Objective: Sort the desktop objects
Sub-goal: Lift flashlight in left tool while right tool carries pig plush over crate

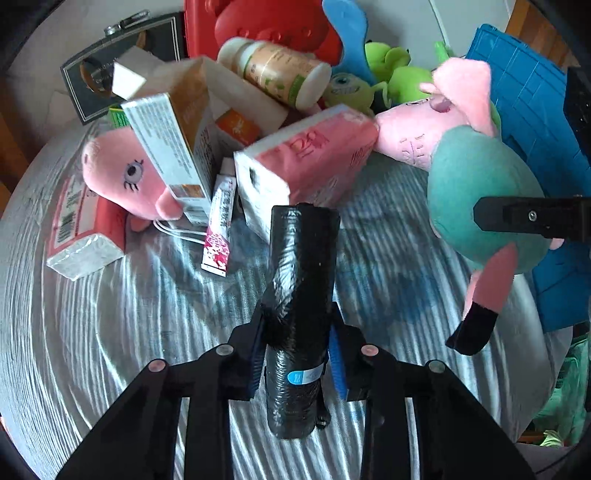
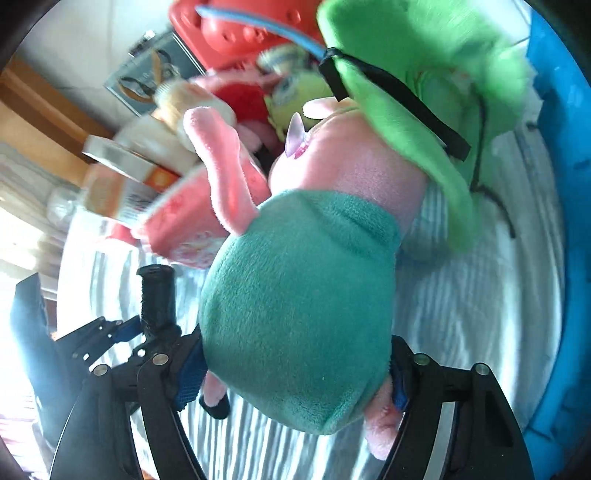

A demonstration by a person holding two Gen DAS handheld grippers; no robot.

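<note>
A black roll of bin bags (image 1: 301, 258) with a blue-and-white label band stands lifted off the striped cloth, and my left gripper (image 1: 299, 332) is shut on its lower half. The same roll (image 2: 157, 295) shows at the lower left of the right wrist view. A pink pig plush in a teal dress (image 2: 295, 295) fills the right wrist view, with my right gripper (image 2: 295, 373) shut on its body, blue pads pressed into both sides. In the left wrist view that plush (image 1: 480, 192) hangs at the right, one black finger (image 1: 532, 218) against it.
A heap lies behind: a pink tissue pack (image 1: 306, 162), a second pink pig plush (image 1: 122, 173), cartons (image 1: 166, 147), a white bottle (image 1: 277, 74), a tube (image 1: 219, 221), green plush toys (image 1: 391, 74). A blue crate (image 1: 528, 129) stands right, a red basket (image 1: 258, 26) at the back.
</note>
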